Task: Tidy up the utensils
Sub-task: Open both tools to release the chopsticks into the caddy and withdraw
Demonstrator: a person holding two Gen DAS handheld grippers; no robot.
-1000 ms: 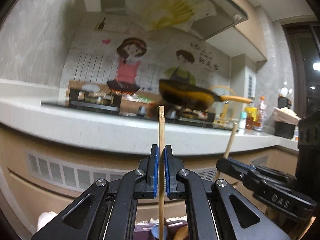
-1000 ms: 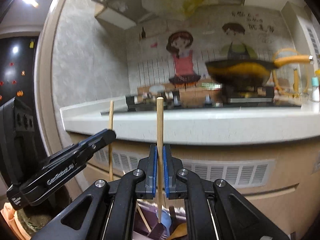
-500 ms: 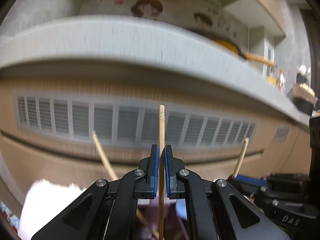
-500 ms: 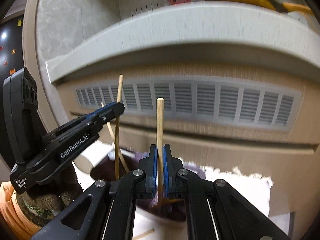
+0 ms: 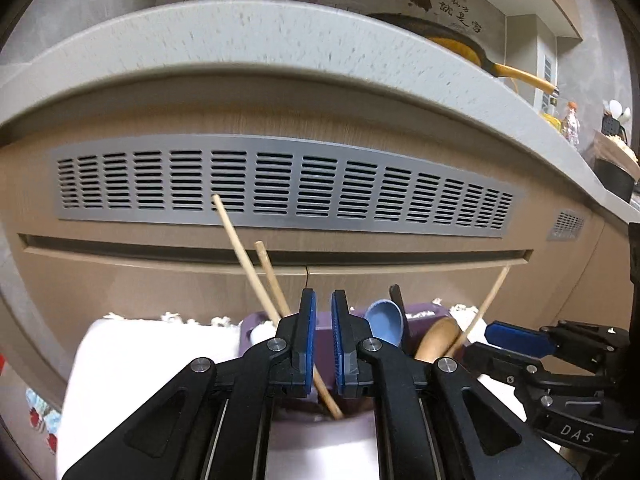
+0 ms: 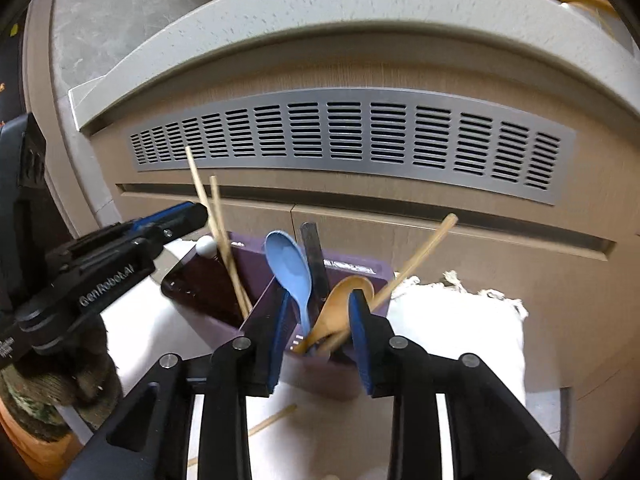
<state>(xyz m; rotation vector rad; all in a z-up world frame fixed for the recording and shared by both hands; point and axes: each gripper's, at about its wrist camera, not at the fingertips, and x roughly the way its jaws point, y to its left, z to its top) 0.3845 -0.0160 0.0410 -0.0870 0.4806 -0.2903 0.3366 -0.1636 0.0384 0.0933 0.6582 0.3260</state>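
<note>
Chopsticks (image 6: pixel 218 236) clamped upright a second ago now lean loose in the purple holder (image 6: pixel 208 292): two in its left compartment, one (image 6: pixel 416 258) at right beside the blue spoon (image 6: pixel 290 266). Left gripper (image 5: pixel 323 344) jaws stand narrowly parted, gripping nothing; right gripper (image 6: pixel 318 344) jaws are opening, empty. Judged: both deposits complete.

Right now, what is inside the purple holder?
The purple holder has two parts. One holds two chopsticks. The other holds a blue spoon, a wooden spoon, a dark flat utensil and one chopstick. Their lower ends are hidden.
</note>
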